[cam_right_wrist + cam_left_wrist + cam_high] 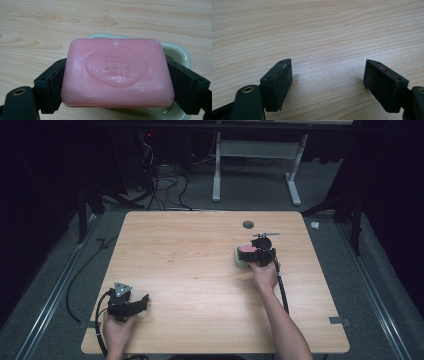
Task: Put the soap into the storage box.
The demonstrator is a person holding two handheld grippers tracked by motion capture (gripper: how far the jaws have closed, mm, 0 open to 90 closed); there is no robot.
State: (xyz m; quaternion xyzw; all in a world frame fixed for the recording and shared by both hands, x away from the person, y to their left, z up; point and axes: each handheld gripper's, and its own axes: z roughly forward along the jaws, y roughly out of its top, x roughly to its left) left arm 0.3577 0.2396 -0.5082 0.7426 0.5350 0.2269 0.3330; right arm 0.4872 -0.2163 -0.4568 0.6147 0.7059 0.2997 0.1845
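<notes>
Jaws of the right gripper (117,82) pinch the pink soap (117,72) just above the pale green dish (181,53), so keep it level and centred, while the left gripper (328,82), well apart from the dish, rests spread on the counter (200,260).

Pretty much the whole table (190,270) is open for us, bare wood from the left tool (145,301) across to the middle and up to the far edge. The left tool's jaws stand wide apart over plain wood, nothing between them. Only real obstacle is the soap dish (240,261) on the right side, with the pink soap (117,72) and the right tool (248,252) over it.
</notes>
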